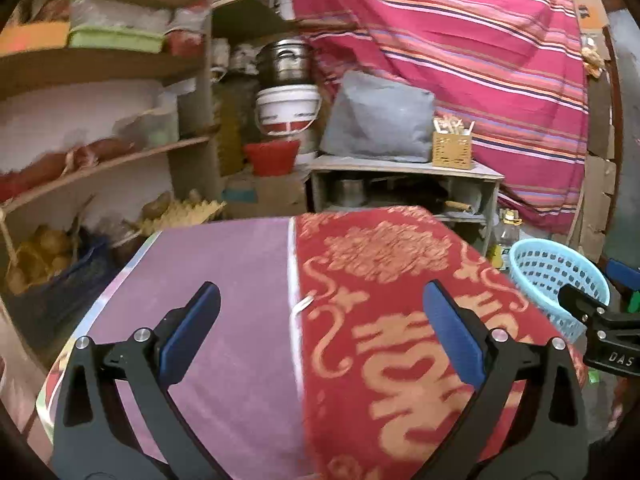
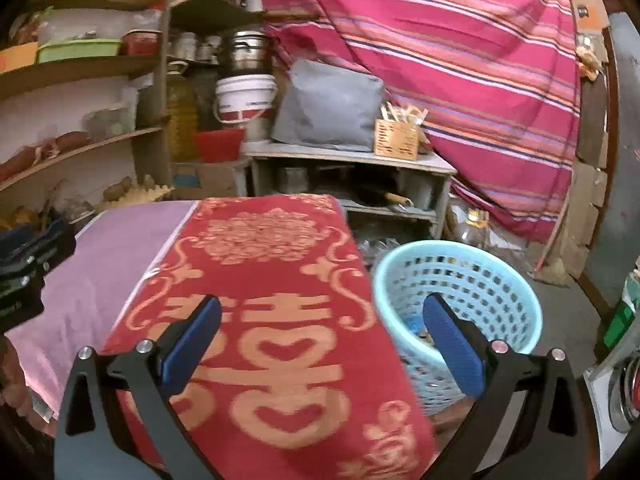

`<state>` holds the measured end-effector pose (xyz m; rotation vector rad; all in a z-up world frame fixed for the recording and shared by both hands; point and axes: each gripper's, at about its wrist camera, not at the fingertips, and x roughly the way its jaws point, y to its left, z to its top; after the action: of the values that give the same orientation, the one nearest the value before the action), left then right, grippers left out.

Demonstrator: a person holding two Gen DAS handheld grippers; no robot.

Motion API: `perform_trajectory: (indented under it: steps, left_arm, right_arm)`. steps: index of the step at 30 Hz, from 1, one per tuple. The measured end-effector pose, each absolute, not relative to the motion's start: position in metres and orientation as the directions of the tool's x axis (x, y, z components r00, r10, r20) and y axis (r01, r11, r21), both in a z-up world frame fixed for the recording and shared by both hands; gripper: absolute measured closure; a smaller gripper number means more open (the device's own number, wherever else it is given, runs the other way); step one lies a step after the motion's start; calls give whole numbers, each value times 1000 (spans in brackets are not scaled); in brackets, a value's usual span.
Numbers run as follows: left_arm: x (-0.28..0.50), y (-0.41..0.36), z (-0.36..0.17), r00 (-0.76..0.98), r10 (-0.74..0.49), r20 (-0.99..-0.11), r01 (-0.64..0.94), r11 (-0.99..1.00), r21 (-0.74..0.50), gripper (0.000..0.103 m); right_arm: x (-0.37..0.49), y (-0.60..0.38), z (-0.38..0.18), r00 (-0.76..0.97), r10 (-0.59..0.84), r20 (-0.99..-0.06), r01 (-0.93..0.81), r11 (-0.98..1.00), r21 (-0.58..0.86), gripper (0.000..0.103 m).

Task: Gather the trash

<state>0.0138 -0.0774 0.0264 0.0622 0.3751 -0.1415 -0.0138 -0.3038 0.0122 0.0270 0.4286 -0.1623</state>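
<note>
White scrap (image 1: 303, 304) on surface (image 1: 224, 280), right at seam between purple cloth and red cloth (image 1: 400, 320). Looks like thin paper or plastic strip: light, soft, bendy, easy to slide away. Best pinch at middle, across narrow side. Long axis slants, low-left to up-right in left view. Blue basket (image 2: 460, 280) sits on floor just beside surface, some bits inside. Left tool (image 1: 320, 320) spread wide, nothing in it. Right tool (image 2: 322, 328) spread wide too, nothing in it.

Both wrist cameras look forward and slightly down, close over the cloth-covered surface (image 1: 240, 300). The right view sits further right, nearer the blue basket (image 2: 460, 280). Both share the far shelves (image 1: 100, 64) and striped curtain (image 2: 460, 60).
</note>
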Motion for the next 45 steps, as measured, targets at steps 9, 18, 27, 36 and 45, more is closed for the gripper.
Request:
perform_trajectory:
  steps: [9, 18, 27, 36, 45]
  left_arm:
    - [16, -30, -2, 922, -30, -386, 49, 998, 41, 5]
    - [14, -31, -7, 932, -19, -361, 43, 997, 56, 5]
    - [11, -31, -5, 940, -18, -340, 39, 998, 54, 5]
    - [9, -26, -4, 942, -25, -335, 39, 999, 37, 5]
    - [8, -23, -2, 945, -23, -327, 36, 999, 34, 5]
  right_arm:
    - [-13, -266, 3, 913, -130, -387, 131, 991, -25, 5]
    - [-10, -261, -4, 913, -148, -379, 149, 988, -29, 5]
    - [-11, -256, -2, 923, -155, -354, 144, 988, -56, 5]
    - [-12, -255, -2, 923, -159, -351, 146, 987, -63, 5]
    - [-10, -254, 0, 925, -164, -342, 146, 986, -79, 5]
